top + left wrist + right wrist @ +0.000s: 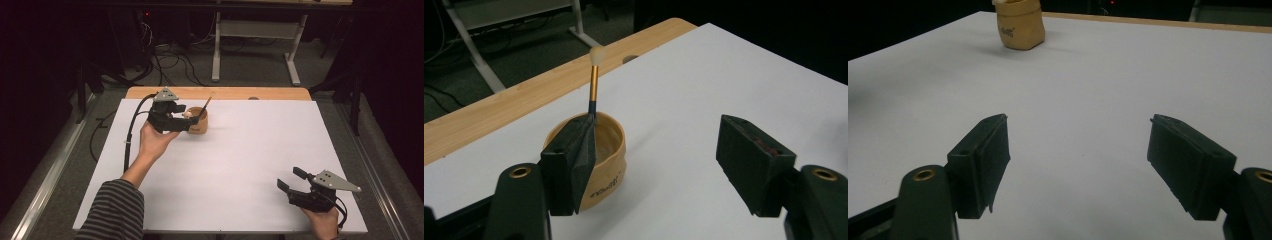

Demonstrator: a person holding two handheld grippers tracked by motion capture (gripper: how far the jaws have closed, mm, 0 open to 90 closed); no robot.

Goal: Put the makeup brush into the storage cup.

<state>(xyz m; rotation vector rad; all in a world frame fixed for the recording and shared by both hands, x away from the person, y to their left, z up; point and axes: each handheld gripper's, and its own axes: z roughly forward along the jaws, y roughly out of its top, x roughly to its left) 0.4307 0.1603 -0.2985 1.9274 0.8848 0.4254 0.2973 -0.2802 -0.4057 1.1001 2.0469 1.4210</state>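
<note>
At the left of the high view, a hand in a striped sleeve (112, 210) holds the left gripper (187, 120) at the far side of the table, right up against a small tan cup (198, 125). The cup stands upright on the white table top (240, 165), near the far edge and left of centre. Its wall is smooth and light brown, a little bulged and uneven at the rim, with small dark lettering low on its side. A brush (204, 107) stands in it, leaning, its end pointing up and away.

The left gripper view brings this close — there the cup (606, 165) shows its hollow, ribbed inside, and the brush (594, 82) shows a dark lower shaft, a shiny orange-gold band and a pale rounded tip, detail lost from above. The left gripper's (664, 160) jaws stand wide apart with nothing clamped; one black, matte, wedge-shaped pad lies in front of the cup's near wall, and whether it touches I cannot tell.

Beyond the white sheet runs a strip of light wood grain (220, 93).

At the right, near the front edge, the right gripper (290, 179) sits in the other hand, well apart from the cup. Its own view looks low across the sheet — the right gripper's (1078, 165) jaws gape with only bare white surface between them, and the cup (1020, 25) stands far off, its top cut by the frame edge.
</note>
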